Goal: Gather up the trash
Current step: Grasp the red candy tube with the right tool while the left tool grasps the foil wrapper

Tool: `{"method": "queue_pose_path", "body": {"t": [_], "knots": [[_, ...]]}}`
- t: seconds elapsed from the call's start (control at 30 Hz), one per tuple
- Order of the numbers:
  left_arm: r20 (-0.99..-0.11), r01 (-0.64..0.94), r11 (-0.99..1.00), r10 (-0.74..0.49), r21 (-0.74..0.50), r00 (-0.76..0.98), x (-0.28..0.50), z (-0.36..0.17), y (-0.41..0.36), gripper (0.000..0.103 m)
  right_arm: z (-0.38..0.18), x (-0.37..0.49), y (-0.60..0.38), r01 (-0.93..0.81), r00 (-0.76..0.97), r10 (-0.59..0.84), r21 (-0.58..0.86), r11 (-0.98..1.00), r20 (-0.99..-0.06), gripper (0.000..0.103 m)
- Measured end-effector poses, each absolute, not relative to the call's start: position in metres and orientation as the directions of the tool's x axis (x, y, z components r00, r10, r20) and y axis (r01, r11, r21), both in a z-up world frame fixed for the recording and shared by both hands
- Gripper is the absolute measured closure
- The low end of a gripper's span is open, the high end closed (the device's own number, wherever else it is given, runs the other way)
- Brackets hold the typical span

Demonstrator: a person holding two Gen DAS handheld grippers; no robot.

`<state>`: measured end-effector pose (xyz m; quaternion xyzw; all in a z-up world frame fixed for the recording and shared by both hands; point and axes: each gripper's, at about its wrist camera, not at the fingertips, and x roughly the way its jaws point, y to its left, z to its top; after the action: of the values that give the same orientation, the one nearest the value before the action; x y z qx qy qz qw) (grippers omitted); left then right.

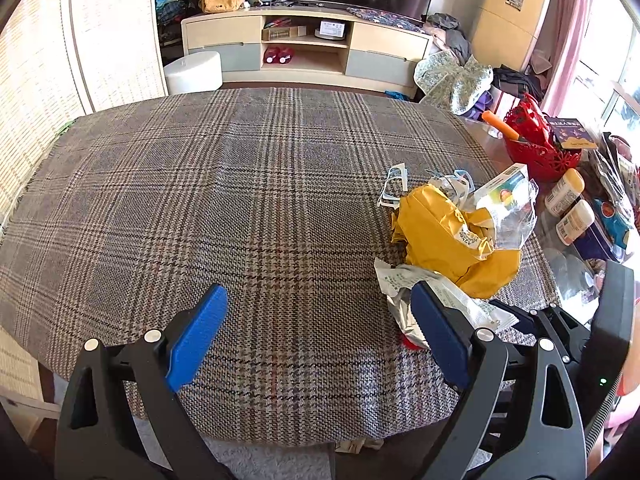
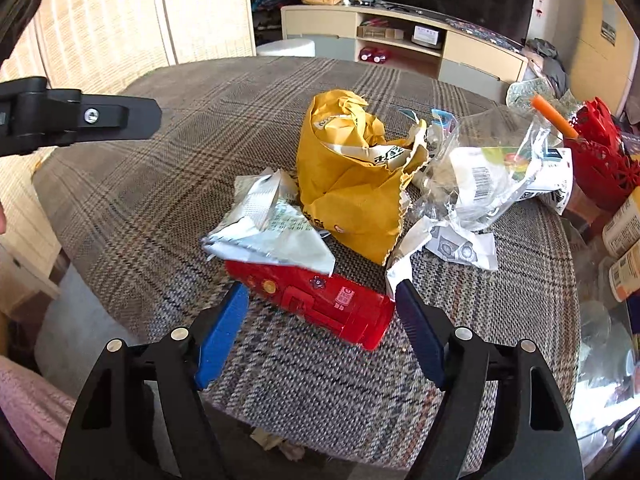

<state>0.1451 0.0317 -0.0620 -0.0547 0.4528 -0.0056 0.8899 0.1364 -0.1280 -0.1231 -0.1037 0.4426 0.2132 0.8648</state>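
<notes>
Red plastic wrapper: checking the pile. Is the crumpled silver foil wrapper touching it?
Touching. The right wrist view shows the silver foil wrapper lying over the red plastic wrapper's top edge.

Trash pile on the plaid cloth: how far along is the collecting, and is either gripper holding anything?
Done: nothing seems collected; no bin or bag shows. In hand: nothing. The right gripper is open, straddling the red wrapper without pressing it. The left gripper is open over bare plaid cloth. Left: the yellow paper bag, white foil wrapper, clear plastic packaging and paper scraps.
</notes>
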Motion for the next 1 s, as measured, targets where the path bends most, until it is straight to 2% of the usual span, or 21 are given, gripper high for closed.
{"method": "queue_pose_path", "body": {"t": [0.07,0.13,0.2,0.33,0.43,0.57,0.6,0.63,0.7,0.87,0.93,1.0], "knots": [[-0.807,-0.038,0.994,-0.064,-0.107,0.587,0.148,-0.063,0.034,0.015,-0.128,0.142,-0.124,-0.469,0.503,0.264,-0.003,0.883,-0.823,0.03],[-0.807,-0.035,0.994,-0.065,-0.106,0.587,0.15,-0.063,0.034,0.015,-0.131,0.144,-0.12,-0.476,0.486,0.273,0.011,0.879,-0.83,0.043],[-0.807,-0.033,0.994,-0.061,-0.099,0.588,0.151,-0.064,0.034,0.015,-0.134,0.145,-0.117,-0.482,0.461,0.3,0.048,0.875,-0.835,0.051],[-0.81,-0.032,0.994,-0.066,-0.104,0.582,0.153,-0.068,0.035,0.015,-0.135,0.14,-0.112,-0.496,0.447,0.331,0.078,0.865,-0.831,0.06],[-0.812,-0.029,0.994,-0.07,-0.106,0.579,0.153,-0.071,0.034,0.015,-0.135,0.134,-0.105,-0.52,0.422,0.373,0.117,0.846,-0.826,0.062],[-0.815,-0.03,0.994,-0.069,-0.105,0.575,0.15,-0.073,0.036,0.015,-0.136,0.131,-0.093,-0.54,0.423,0.377,0.104,0.835,-0.824,0.059],[-0.815,-0.029,0.994,-0.067,-0.103,0.576,0.15,-0.073,0.036,0.015,-0.136,0.132,-0.091,-0.54,0.421,0.385,0.113,0.834,-0.822,0.056],[-0.814,-0.028,0.994,-0.066,-0.101,0.577,0.148,-0.073,0.037,0.015,-0.137,0.133,-0.09,-0.537,0.423,0.387,0.117,0.835,-0.819,0.048],[-0.813,-0.03,0.994,-0.066,-0.102,0.579,0.149,-0.072,0.039,0.015,-0.138,0.134,-0.091,-0.529,0.438,0.374,0.102,0.843,-0.817,0.043],[-0.814,-0.035,0.994,-0.063,-0.102,0.577,0.153,-0.075,0.04,0.015,-0.139,0.144,-0.091,-0.519,0.446,0.406,0.139,0.843,-0.797,0.044],[-0.816,-0.034,0.994,-0.063,-0.101,0.575,0.154,-0.076,0.04,0.015,-0.14,0.144,-0.089,-0.518,0.457,0.395,0.122,0.846,-0.797,0.056],[-0.816,-0.032,0.994,-0.066,-0.103,0.574,0.155,-0.077,0.039,0.015,-0.14,0.141,-0.094,-0.519,0.452,0.411,0.142,0.843,-0.792,0.058]]}}
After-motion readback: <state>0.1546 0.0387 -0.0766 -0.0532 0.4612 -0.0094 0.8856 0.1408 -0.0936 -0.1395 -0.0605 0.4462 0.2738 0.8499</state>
